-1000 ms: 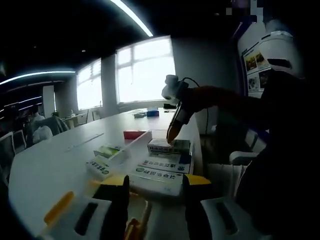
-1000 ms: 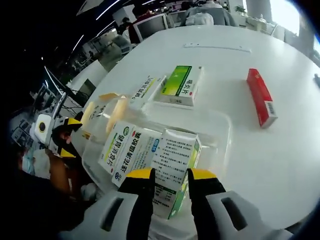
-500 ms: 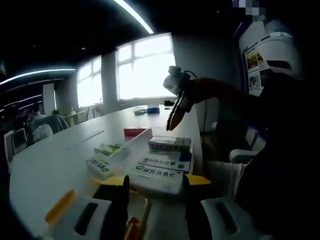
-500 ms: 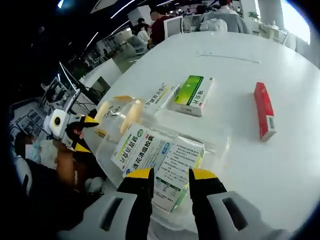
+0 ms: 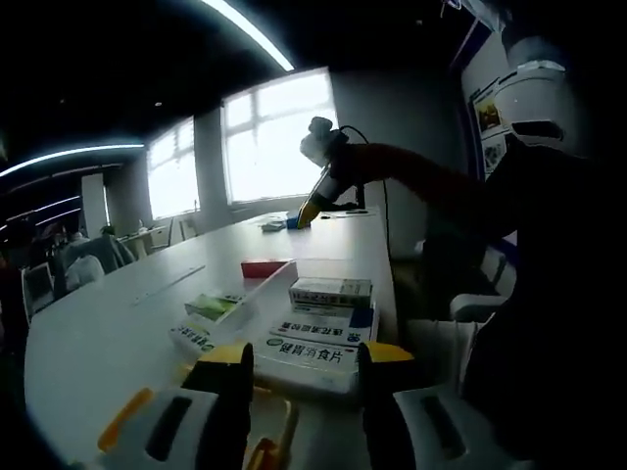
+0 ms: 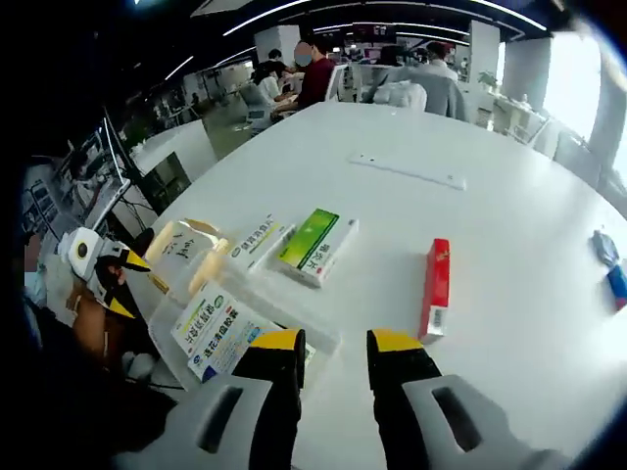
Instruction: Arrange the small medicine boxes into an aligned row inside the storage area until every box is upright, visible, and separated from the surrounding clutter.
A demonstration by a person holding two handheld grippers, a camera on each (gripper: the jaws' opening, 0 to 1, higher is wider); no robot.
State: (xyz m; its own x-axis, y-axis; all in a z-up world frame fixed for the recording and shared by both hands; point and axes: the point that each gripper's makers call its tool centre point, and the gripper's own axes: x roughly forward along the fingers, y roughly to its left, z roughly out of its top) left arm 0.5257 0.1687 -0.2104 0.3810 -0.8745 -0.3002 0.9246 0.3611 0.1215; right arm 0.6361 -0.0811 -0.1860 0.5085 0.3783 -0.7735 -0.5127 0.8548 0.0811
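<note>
Right claw [image 6: 333, 345] hung above the white desk [image 6: 509, 235], jaws narrowly parted, holding nothing. Left claw [image 5: 297, 354] likewise gaped empty beside the clear tray [image 6: 284, 313]. Two medicine boxes [image 5: 323, 328] lay flat inside it, a third [image 5: 330, 291] stacked on them; the green box [image 6: 315, 245] and red box [image 6: 435, 287] lay outside.

The nearest medicine box [image 5: 302, 353] carries Chinese print, seemingly "健胃消食片".
</note>
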